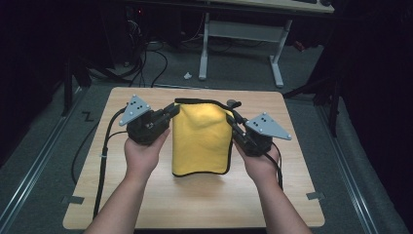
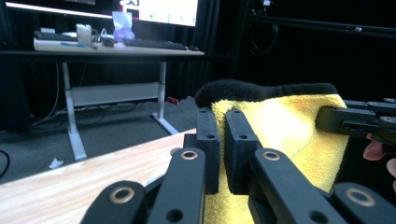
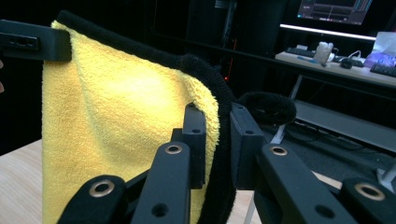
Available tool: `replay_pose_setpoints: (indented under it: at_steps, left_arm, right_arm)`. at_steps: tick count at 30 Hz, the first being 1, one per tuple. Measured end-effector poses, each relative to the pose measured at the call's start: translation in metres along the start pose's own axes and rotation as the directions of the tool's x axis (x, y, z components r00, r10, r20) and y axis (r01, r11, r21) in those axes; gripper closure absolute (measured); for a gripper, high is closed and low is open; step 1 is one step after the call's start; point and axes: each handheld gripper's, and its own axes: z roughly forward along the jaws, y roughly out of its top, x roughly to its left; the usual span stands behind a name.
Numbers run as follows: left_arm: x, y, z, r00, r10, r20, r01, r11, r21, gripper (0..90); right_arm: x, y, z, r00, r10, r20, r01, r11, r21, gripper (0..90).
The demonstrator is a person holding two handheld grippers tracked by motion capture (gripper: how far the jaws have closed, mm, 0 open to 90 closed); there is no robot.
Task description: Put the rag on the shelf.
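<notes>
A yellow cloth (image 1: pixel 202 139) with black edging hangs between my two grippers over the wooden table (image 1: pixel 195 204), its lower end resting on the tabletop. My left gripper (image 1: pixel 174 111) is shut on the cloth's upper left corner, and my right gripper (image 1: pixel 229 118) is shut on the upper right corner. In the left gripper view the pads (image 2: pixel 208 140) pinch the cloth (image 2: pixel 285 126), with the right gripper (image 2: pixel 355 120) across from them. In the right gripper view the black edging of the cloth (image 3: pixel 116 121) runs between the jaws of my right gripper (image 3: pixel 217 137), and the left gripper (image 3: pixel 32 44) holds the far corner.
A white-legged desk (image 1: pixel 241 31) stands beyond the table, with keyboards and small items on the desk top (image 2: pixel 116 44). Cables (image 1: pixel 146 68) lie on the grey floor at the back left. Bare tabletop lies in front of the cloth and to both sides.
</notes>
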Motion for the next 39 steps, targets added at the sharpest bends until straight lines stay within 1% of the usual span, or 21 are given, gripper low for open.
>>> replay_pose_setpoints:
  at_steps: [3,6,9,11,12,14,15,18,22,23,24,26,28,29,31,32,33,34,36,38,39]
  left_arm:
    - [0.002,0.007,0.003,0.9998,0.017,-0.006,-0.017,0.9999,-0.002,85.9]
    - [0.007,0.012,0.009,0.9999,0.007,-0.011,-0.007,1.0,0.004,86.2]
    - [0.011,0.017,0.016,0.9994,0.028,-0.023,-0.028,0.9995,0.012,86.2]
    - [0.014,0.02,0.021,0.9993,0.026,-0.027,-0.026,0.9995,0.016,86.2]
    - [0.016,0.022,0.024,0.9991,0.03,-0.03,-0.029,0.9994,0.018,86.2]
    - [0.021,0.026,0.032,0.9985,0.037,-0.041,-0.036,0.9991,0.023,86.2]
    - [0.021,0.026,0.032,0.9985,0.037,-0.041,-0.036,0.9991,0.023,86.2]
    - [0.027,0.031,0.042,0.9978,0.04,-0.054,-0.038,0.9989,0.027,86.2]
    - [0.033,0.036,0.058,0.9948,0.066,-0.078,-0.064,0.9974,0.032,86.2]
    - [0.036,0.036,0.062,0.9946,0.065,-0.081,-0.063,0.9976,0.03,86.2]
    - [0.039,0.036,0.066,0.9947,0.064,-0.081,-0.061,0.9977,0.031,86.2]
    - [0.048,0.031,0.079,0.9944,0.042,-0.097,-0.039,0.9987,0.034,86.2]
    - [0.051,0.029,0.083,0.9942,0.035,-0.101,-0.032,0.9989,0.035,86.1]
    - [0.054,0.026,0.087,0.9937,0.037,-0.106,-0.033,0.9987,0.038,86.1]
    - [0.06,0.023,0.095,0.9926,0.042,-0.114,-0.037,0.998,0.051,86.1]
    - [0.062,0.022,0.099,0.9918,0.054,-0.116,-0.047,0.9971,0.06,86.1]
    - [0.067,0.019,0.106,0.9903,0.078,-0.115,-0.069,0.9942,0.082,86.0]
    - [0.067,0.019,0.106,0.9903,0.078,-0.115,-0.069,0.9942,0.082,86.1]
    - [0.074,0.015,0.111,0.9914,0.066,-0.113,-0.055,0.9935,0.099,86.0]
    - [0.079,0.008,0.118,0.99,0.075,-0.119,-0.059,0.9897,0.13,86.0]
    - [0.081,0.004,0.121,0.9902,0.072,-0.12,-0.055,0.9884,0.142,86.0]
  right_arm:
    - [-0.002,0.005,0.002,1.0,0.0,0.003,0.0,1.0,-0.008,79.9]
    - [-0.005,0.011,0.007,0.9999,-0.002,0.01,0.002,1.0,-0.007,79.9]
    - [-0.011,0.021,0.014,0.9999,-0.002,0.013,0.002,1.0,-0.013,79.9]
    - [-0.013,0.022,0.016,0.9998,-0.005,0.018,0.005,1.0,-0.015,79.9]
    - [-0.015,0.023,0.018,0.9997,-0.011,0.023,0.011,1.0,-0.019,79.9]
    - [-0.022,0.026,0.027,0.9997,-0.001,0.024,0.001,1.0,-0.017,79.9]
    - [-0.022,0.026,0.027,0.9997,-0.001,0.024,0.001,1.0,-0.017,79.9]
    - [-0.032,0.031,0.037,0.9997,0.01,0.022,-0.01,1.0,-0.028,79.9]
    - [-0.038,0.035,0.046,0.9994,0.012,0.032,-0.012,1.0,-0.024,79.9]
    - [-0.044,0.036,0.052,0.9992,0.025,0.031,-0.024,0.999,-0.028,80.0]
    - [-0.044,0.036,0.052,0.9992,0.025,0.031,-0.024,0.999,-0.028,80.0]
    - [-0.052,0.035,0.062,0.9983,0.056,0.019,-0.055,0.998,-0.028,80.1]
    - [-0.056,0.031,0.071,0.9989,0.039,0.026,-0.039,0.999,-0.021,80.1]
    - [-0.056,0.031,0.071,0.9989,0.039,0.026,-0.039,0.999,-0.021,80.1]
    - [-0.061,0.028,0.08,0.9988,0.043,0.023,-0.043,0.999,-0.004,80.1]
    - [-0.066,0.025,0.089,0.9991,0.038,0.021,-0.038,0.999,0.013,80.2]
    - [-0.067,0.024,0.093,0.9992,0.032,0.023,-0.033,0.999,0.024,80.3]
    - [-0.067,0.024,0.093,0.9992,0.032,0.023,-0.033,0.999,0.024,80.3]
    - [-0.07,0.021,0.1,0.9996,0.018,0.023,-0.019,0.999,0.045,80.3]
    - [-0.073,0.017,0.108,0.9998,0.008,0.019,-0.009,0.998,0.065,80.3]
    - [-0.075,0.012,0.116,0.9997,-0.004,0.022,0.002,0.996,0.094,80.3]
